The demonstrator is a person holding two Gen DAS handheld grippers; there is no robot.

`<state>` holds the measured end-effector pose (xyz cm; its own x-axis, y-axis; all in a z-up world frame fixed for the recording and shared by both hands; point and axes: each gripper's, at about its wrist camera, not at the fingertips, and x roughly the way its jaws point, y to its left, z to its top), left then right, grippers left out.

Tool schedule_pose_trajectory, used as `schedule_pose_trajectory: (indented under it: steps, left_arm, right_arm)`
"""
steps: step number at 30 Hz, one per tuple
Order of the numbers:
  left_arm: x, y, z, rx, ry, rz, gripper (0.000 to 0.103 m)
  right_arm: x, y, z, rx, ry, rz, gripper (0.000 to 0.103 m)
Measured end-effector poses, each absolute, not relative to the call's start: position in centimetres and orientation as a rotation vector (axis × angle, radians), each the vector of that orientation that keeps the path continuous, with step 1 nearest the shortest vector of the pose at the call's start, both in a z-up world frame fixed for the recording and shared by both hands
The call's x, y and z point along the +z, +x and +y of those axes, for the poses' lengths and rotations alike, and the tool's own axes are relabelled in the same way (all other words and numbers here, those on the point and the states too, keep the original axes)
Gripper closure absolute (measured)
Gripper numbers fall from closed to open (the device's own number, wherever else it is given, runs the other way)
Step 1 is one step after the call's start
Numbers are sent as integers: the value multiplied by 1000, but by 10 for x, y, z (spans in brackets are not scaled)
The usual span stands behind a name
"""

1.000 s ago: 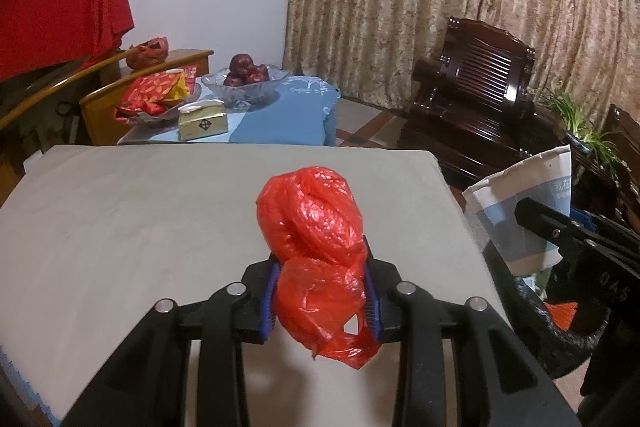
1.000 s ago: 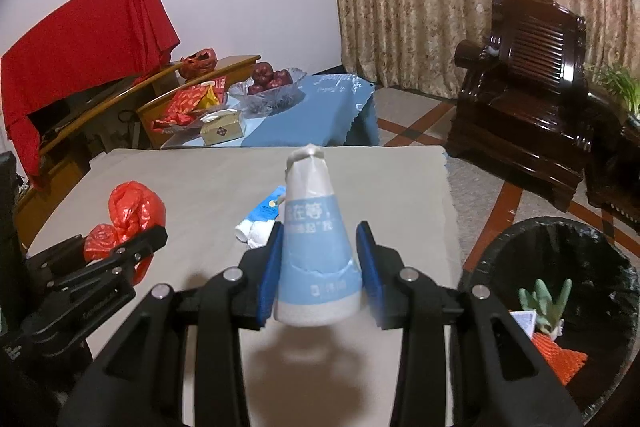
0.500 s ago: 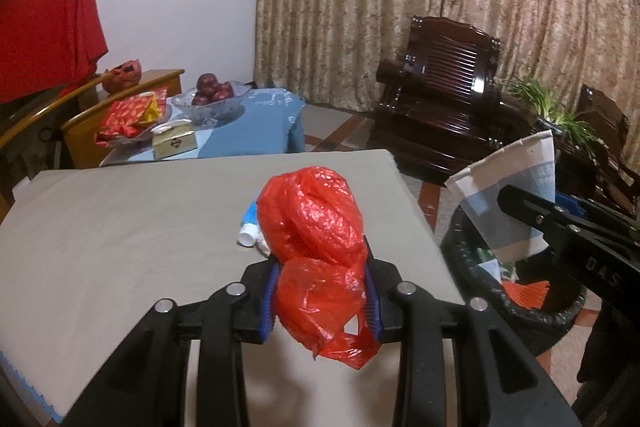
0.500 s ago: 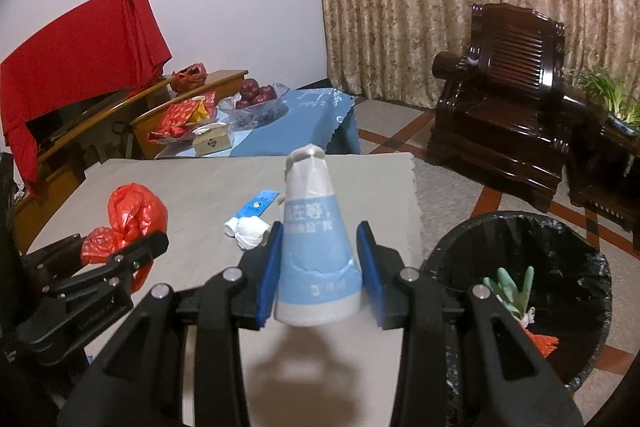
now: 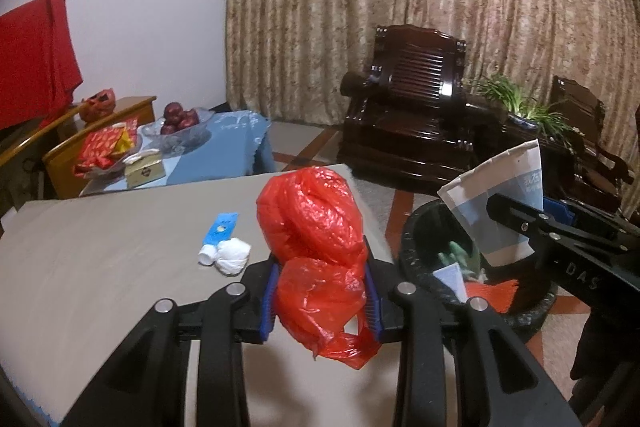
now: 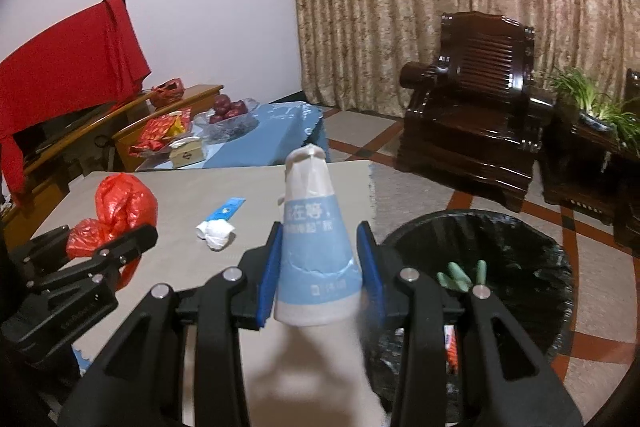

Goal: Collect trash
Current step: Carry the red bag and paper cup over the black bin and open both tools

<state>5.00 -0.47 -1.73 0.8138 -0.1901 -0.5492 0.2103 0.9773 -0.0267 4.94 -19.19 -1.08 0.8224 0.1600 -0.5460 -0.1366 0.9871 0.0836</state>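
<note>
My left gripper (image 5: 322,297) is shut on a crumpled red plastic bag (image 5: 310,223), held above the grey table (image 5: 100,239) near its right edge. In the right wrist view the same red bag (image 6: 120,203) shows at the left. My right gripper (image 6: 320,275) is shut on a blue and white paper cup (image 6: 314,235), squashed to a cone, close to the black-lined trash bin (image 6: 520,239). From the left wrist the cup (image 5: 504,203) hangs over the bin (image 5: 416,227). A white tissue wad (image 5: 232,255) and a blue tube (image 5: 218,233) lie on the table.
The bin on the floor holds green and orange scraps (image 6: 460,275). Beyond the table stands a low table with a blue cloth (image 5: 236,135), a fruit bowl (image 5: 178,125) and red packets. A dark wooden armchair (image 5: 408,107) and a potted plant (image 5: 520,103) stand before the curtain.
Both grippers have carried their loads to the right, toward the table's right edge and the bin. The tissue and tube have come into the left wrist view. The grips are unchanged.
</note>
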Motion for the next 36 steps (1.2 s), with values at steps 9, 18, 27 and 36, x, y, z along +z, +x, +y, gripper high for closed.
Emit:
schedule_pose_trajectory:
  steps: [9,18,27,36]
  left_arm:
    - [-14,47,-41,-272,64,565,68]
    - [-19,58,-75,-342,84,567,68]
    - [-44,87,-112,-428,91,591,68]
    - [-64,116,-166,-528,111,602,68]
  right_arm:
    - [-15,42,-230,80,48,585,67]
    - [-24,41,-268,-9,61,595,67]
    - [-39,53,-311,-110,64,610,67]
    - [-61,69,-348,-171,71,638,67]
